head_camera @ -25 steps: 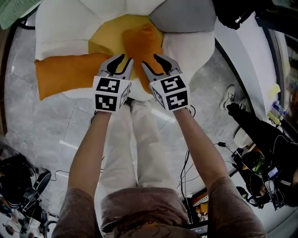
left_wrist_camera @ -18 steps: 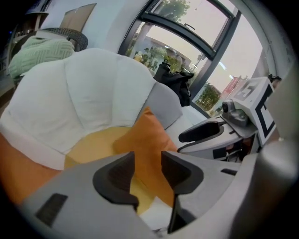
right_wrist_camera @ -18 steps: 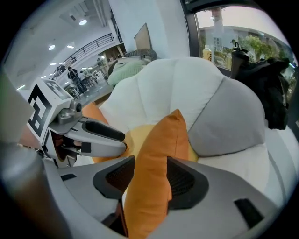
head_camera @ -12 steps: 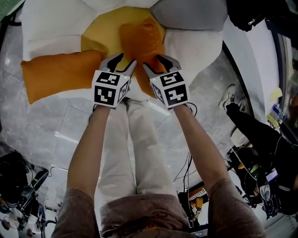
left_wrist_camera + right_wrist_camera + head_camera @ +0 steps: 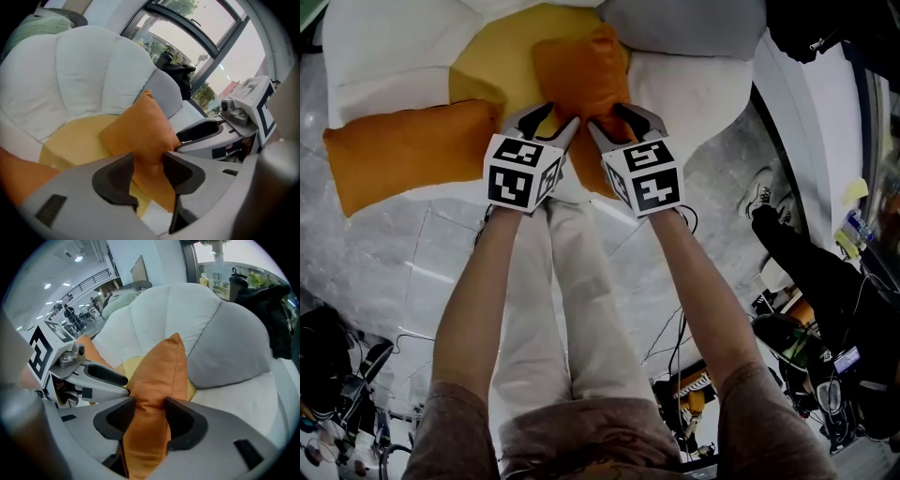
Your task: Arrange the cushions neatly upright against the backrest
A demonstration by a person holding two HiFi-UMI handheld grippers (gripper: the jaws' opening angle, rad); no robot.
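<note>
On the white chair [image 5: 384, 56], the upright orange cushion [image 5: 581, 75] points tip-up, its lower edge inside your spread right claw [image 5: 614, 122] and opening left claw [image 5: 551, 120].

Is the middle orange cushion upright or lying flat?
Upright: the small orange fabric cushion stands on edge, its top corner raised before the white padded backrest.

No legible txt, labels, brands or nos. in any view.
</note>
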